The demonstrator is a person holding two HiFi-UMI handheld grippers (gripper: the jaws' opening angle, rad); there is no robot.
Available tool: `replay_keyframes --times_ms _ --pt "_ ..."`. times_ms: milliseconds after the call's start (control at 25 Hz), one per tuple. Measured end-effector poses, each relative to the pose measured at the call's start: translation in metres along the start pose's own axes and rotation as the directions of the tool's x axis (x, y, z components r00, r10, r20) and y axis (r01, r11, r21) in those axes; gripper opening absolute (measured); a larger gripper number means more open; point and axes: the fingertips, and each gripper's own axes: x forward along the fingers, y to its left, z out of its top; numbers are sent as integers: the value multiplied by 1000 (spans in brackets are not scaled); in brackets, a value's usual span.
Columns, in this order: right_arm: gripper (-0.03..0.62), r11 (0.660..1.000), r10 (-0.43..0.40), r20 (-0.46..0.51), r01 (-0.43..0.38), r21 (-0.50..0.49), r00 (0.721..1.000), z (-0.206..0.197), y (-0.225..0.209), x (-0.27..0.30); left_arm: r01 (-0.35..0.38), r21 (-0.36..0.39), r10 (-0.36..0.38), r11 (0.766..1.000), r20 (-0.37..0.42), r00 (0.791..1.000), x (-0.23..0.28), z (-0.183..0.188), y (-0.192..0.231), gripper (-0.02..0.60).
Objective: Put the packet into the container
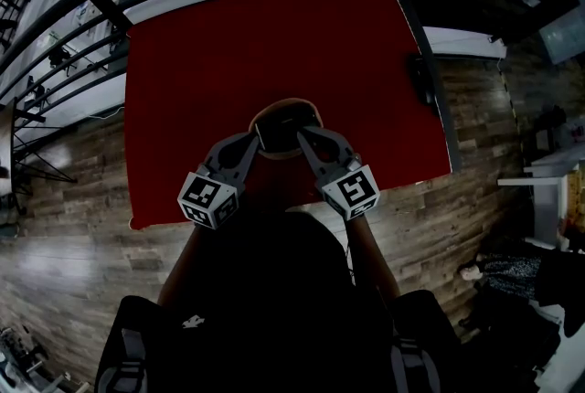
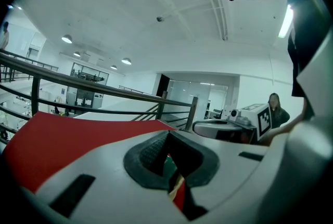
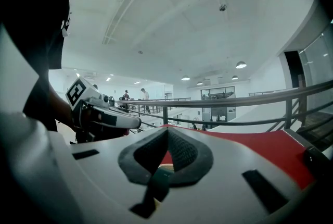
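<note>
On the red table stands a tan, oval container. A dark packet hangs over it, stretched between my two grippers. My left gripper is shut on the packet's left edge and my right gripper on its right edge. In the left gripper view the jaws meet, with a green, yellow and red strip of packet pinched behind the tips. In the right gripper view the jaws are likewise closed, a dark green strip of packet between them. How deep the packet sits in the container is hidden.
A black metal railing runs past the table's far and left sides. A small dark object lies at the table's right edge. Wooden floor surrounds the table. A person sits at the lower right.
</note>
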Motion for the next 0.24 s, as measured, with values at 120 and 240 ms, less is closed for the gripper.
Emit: replay_keyframes --times_ms 120,240 --pt "21 1000 -1 -2 1 1 1000 -1 0 0 -3 3 3 1000 2 1000 0 -1 1 9" --pt "21 1000 -3 -2 3 4 1000 -1 0 -1 -6 9 6 1000 3 1000 -1 -3 1 9"
